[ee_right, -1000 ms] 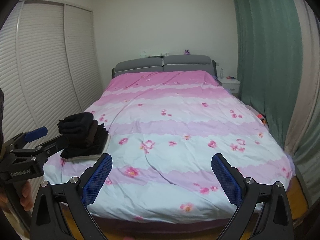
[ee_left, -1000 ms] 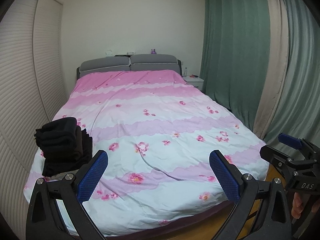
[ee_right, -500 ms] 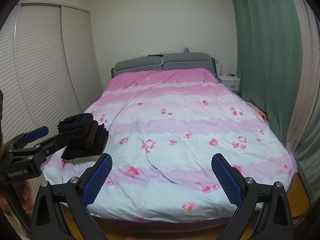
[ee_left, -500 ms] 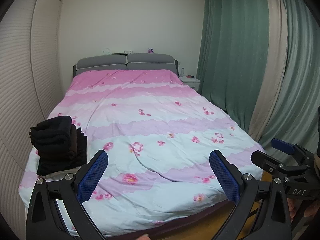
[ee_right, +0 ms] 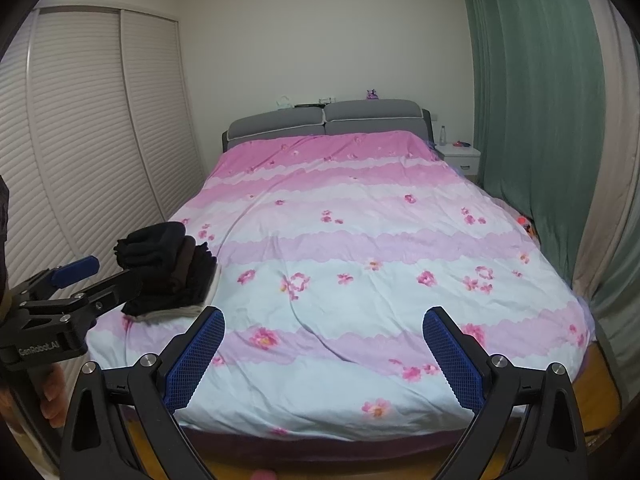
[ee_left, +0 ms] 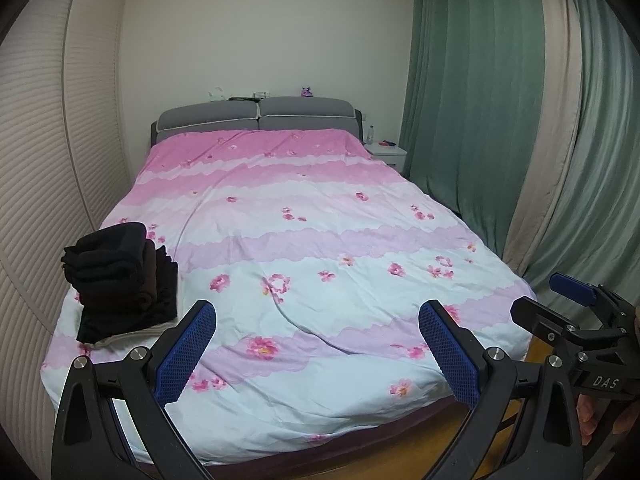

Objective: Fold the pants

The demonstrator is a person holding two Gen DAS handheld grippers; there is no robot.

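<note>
A stack of folded dark pants [ee_left: 124, 280] lies on the near left corner of the bed; it also shows in the right wrist view [ee_right: 168, 272]. My left gripper [ee_left: 316, 344] is open and empty, held off the foot of the bed. My right gripper [ee_right: 324, 348] is open and empty too, beside the left one. In the left wrist view the right gripper [ee_left: 580, 320] shows at the right edge. In the right wrist view the left gripper [ee_right: 68, 292] shows at the left edge, in front of the stack.
The bed has a pink and white flowered cover [ee_left: 312, 248] and a grey headboard [ee_left: 256, 118]. A slatted wardrobe [ee_right: 80, 140] runs along the left. Green curtains [ee_left: 480, 100] hang on the right. A white nightstand [ee_right: 458, 156] stands at the back right. Wooden floor [ee_left: 400, 444] lies below.
Both grippers have drawn back and lifted from the bed, so it looks smaller and lower in view. Both stayed open and empty. The stack has not moved.
</note>
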